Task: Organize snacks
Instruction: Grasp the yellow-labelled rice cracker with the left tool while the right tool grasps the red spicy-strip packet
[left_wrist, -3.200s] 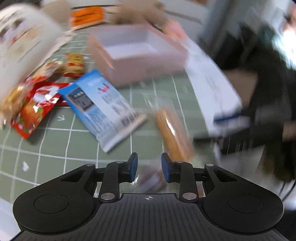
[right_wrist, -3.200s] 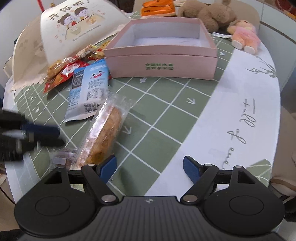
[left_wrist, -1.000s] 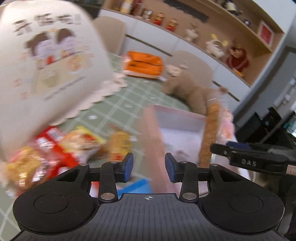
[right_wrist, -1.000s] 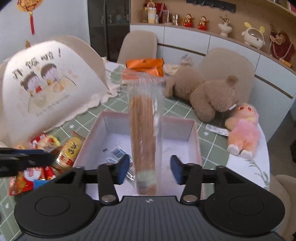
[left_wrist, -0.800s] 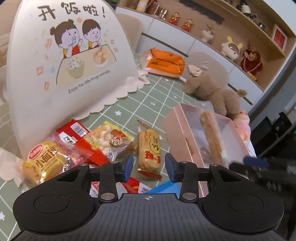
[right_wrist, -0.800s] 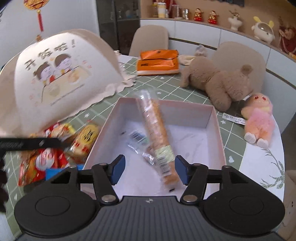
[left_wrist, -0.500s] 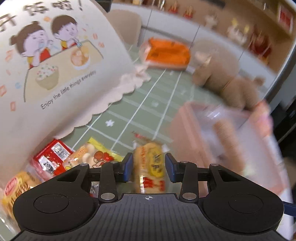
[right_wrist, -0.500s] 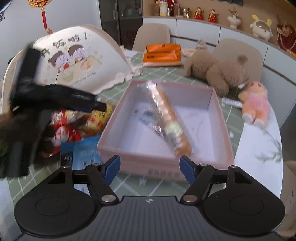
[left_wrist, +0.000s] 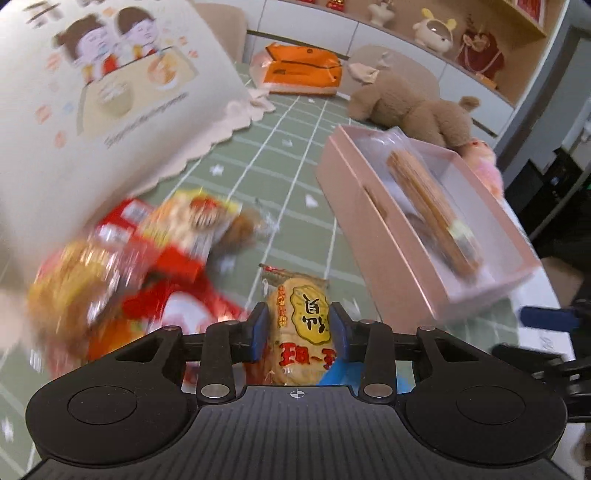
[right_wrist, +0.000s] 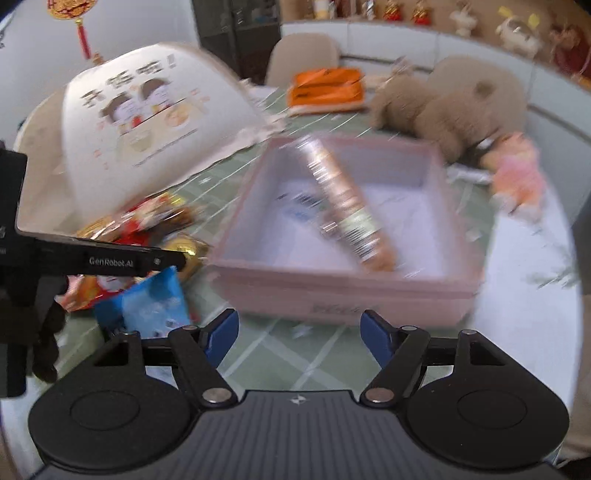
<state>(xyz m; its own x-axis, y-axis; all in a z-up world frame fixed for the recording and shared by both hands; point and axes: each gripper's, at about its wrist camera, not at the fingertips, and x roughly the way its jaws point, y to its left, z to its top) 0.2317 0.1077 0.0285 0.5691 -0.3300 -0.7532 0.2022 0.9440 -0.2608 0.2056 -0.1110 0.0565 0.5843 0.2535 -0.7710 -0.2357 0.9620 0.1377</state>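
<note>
My left gripper (left_wrist: 298, 332) has its blue pads on both sides of a yellow rice-cracker packet (left_wrist: 301, 325) and holds it just off the pile of snacks (left_wrist: 147, 258). The pink box (left_wrist: 388, 236) lies to the right and holds a long biscuit pack (left_wrist: 428, 195) and a small wrapper. My right gripper (right_wrist: 298, 338) is open and empty in front of the pink box (right_wrist: 343, 291), above the green cloth. The left gripper also shows at the left in the right wrist view (right_wrist: 110, 260), over the snacks.
A white food cover (left_wrist: 92, 96) stands at the left behind the snack pile. A blue packet (right_wrist: 151, 306) lies in front of the pile. An orange pack (left_wrist: 303, 70), a brown teddy bear (left_wrist: 410, 103) and a pink doll (right_wrist: 517, 181) lie behind the box.
The right gripper let the long biscuit pack fall into the box and pulled back open. The left gripper moved down onto the snack pile and closed on the yellow packet.
</note>
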